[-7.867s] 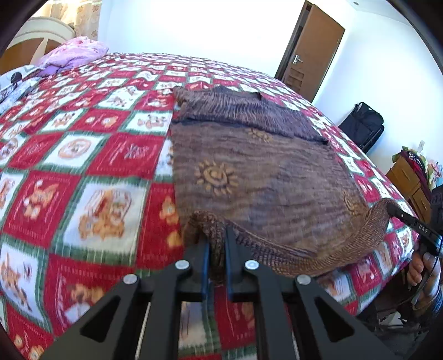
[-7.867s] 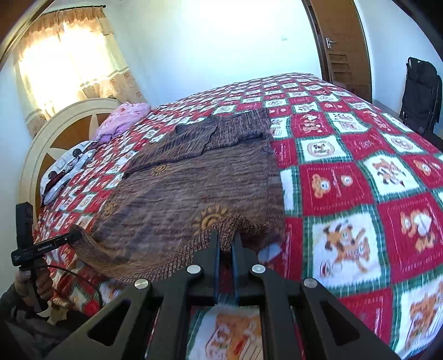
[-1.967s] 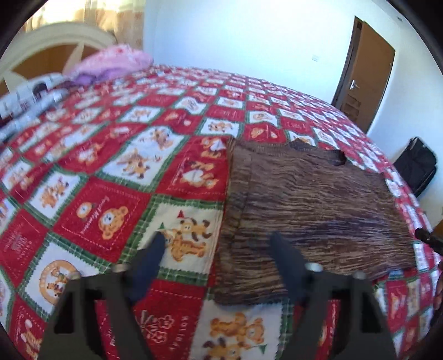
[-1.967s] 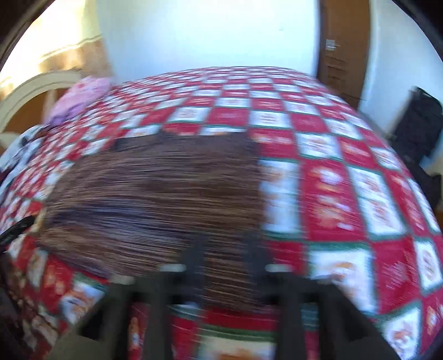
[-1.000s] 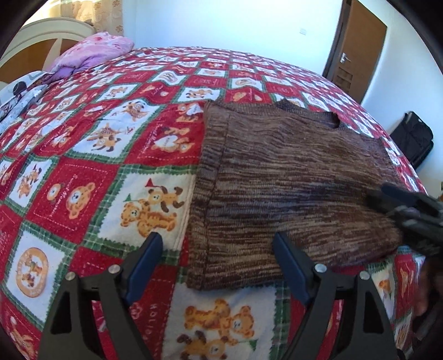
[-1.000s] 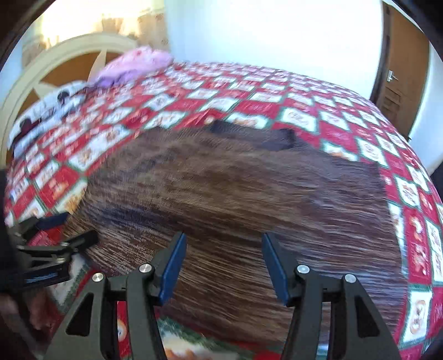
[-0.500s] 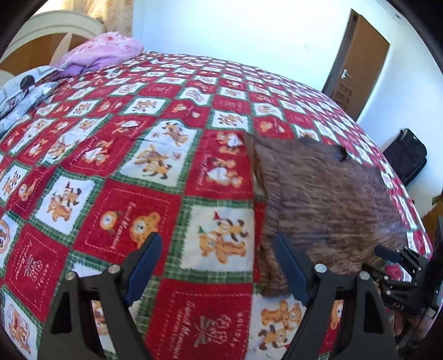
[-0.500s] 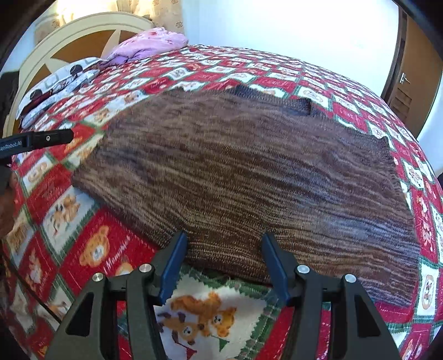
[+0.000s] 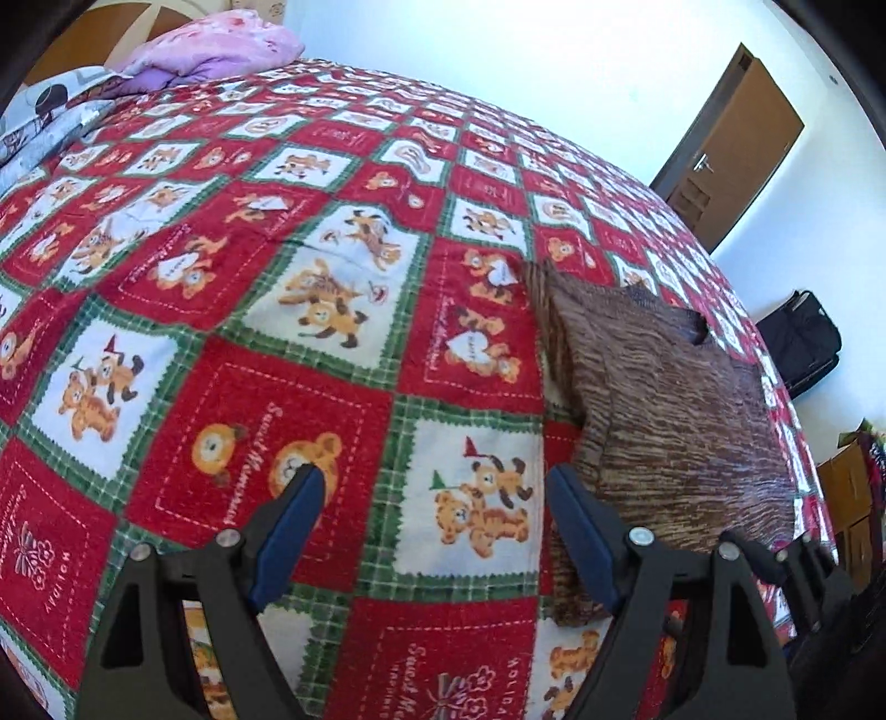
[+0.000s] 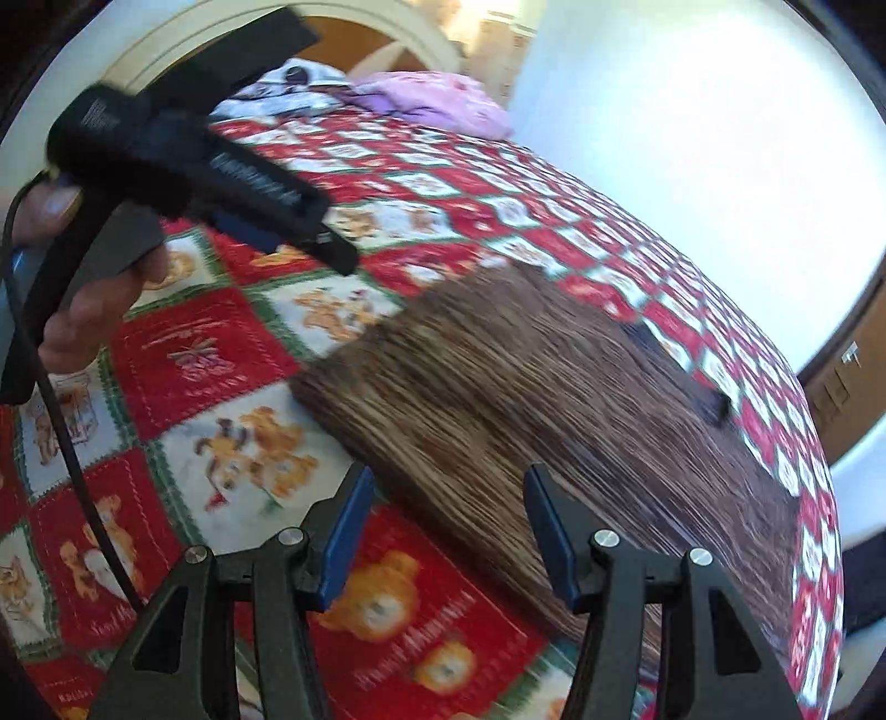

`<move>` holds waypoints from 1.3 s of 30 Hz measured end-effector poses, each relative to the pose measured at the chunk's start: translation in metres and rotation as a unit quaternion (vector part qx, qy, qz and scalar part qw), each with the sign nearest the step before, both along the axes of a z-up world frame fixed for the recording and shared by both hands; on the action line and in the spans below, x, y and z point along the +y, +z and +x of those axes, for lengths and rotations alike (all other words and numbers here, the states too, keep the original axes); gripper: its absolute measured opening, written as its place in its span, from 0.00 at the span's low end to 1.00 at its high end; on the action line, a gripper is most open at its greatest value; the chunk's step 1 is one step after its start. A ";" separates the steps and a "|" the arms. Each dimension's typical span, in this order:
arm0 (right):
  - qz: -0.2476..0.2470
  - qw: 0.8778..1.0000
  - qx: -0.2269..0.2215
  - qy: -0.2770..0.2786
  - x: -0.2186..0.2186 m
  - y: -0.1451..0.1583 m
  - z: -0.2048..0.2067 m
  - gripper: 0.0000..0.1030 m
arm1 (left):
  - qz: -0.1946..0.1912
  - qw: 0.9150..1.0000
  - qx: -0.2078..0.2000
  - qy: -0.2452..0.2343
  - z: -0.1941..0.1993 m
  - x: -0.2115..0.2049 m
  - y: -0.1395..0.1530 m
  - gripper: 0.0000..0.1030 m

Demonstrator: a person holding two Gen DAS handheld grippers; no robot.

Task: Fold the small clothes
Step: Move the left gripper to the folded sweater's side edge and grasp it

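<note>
A brown knitted garment (image 9: 664, 415) lies folded flat on the red checked bedspread (image 9: 249, 387). My left gripper (image 9: 434, 487) is open over bare bedspread, with the garment's left edge just beside its right finger (image 9: 576, 515). In the right wrist view my right gripper (image 10: 448, 487) is open above the garment's (image 10: 526, 399) near left edge and holds nothing. That view is motion-blurred. A hand (image 10: 83, 310) carries the left gripper (image 10: 324, 149) at the upper left. The right gripper's tips (image 9: 792, 559) show at the garment's near right corner.
Pink bedding (image 9: 216, 44) and patterned pillows (image 9: 44, 116) lie by the headboard at the far end. A brown door (image 9: 731, 149), a black bag (image 9: 803, 343) and a wooden cabinet (image 9: 847, 487) stand beyond the bed's right side.
Earlier both grippers were shut on the garment's hem; the garment now lies folded over. In the last second the left gripper slid left off the garment and the right swung toward its left edge.
</note>
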State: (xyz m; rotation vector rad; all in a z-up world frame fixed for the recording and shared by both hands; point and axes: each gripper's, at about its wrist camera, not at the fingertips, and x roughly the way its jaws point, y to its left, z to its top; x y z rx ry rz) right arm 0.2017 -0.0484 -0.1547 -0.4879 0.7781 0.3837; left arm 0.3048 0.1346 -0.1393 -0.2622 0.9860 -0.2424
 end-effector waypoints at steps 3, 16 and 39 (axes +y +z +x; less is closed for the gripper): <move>-0.011 1.000 0.002 0.017 0.016 -0.005 0.004 0.56 | -0.019 1.000 -0.003 -0.001 0.002 0.008 0.002 0.82; 0.028 0.999 0.015 -0.012 0.025 -0.017 0.028 0.54 | -0.061 0.998 -0.008 -0.031 0.041 0.000 0.005 0.82; 0.019 1.000 -0.004 0.010 0.038 -0.014 0.016 0.13 | -0.111 0.988 0.002 -0.108 0.128 -0.072 -0.018 0.81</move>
